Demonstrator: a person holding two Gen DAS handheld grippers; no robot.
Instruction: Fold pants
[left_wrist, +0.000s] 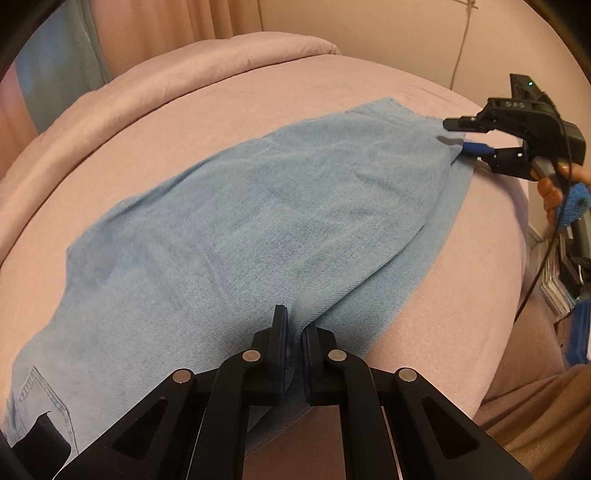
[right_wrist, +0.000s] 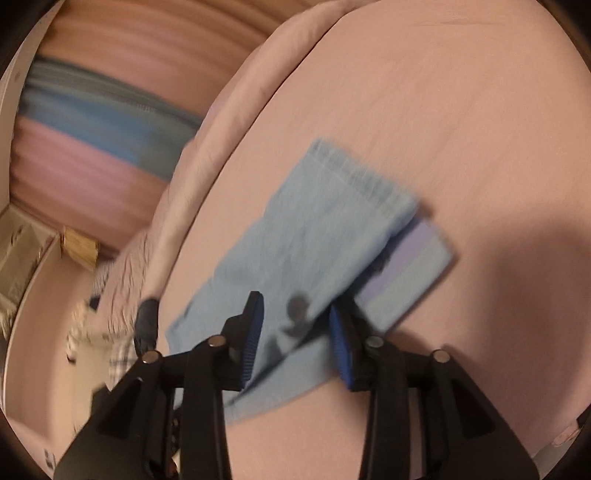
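Light blue denim pants (left_wrist: 251, 221) lie folded lengthwise on a pink bed (left_wrist: 332, 81). My left gripper (left_wrist: 294, 332) is shut on the near edge of the pants, a fold of denim pinched between its pads. My right gripper (left_wrist: 456, 138) is at the far leg end, jaws apart with the hem edge between them. In the right wrist view the right gripper (right_wrist: 295, 332) is open over the leg hems (right_wrist: 332, 221), fingers (right_wrist: 253, 339) straddling the cloth. A back pocket (left_wrist: 40, 398) shows at lower left.
A rolled pink duvet (left_wrist: 147, 96) runs along the bed's far side. Curtains and a blue-pink striped hanging (right_wrist: 92, 129) stand beyond it. The bed's right edge (left_wrist: 524, 258) drops to floor clutter. A hand (left_wrist: 554, 192) holds the right gripper.
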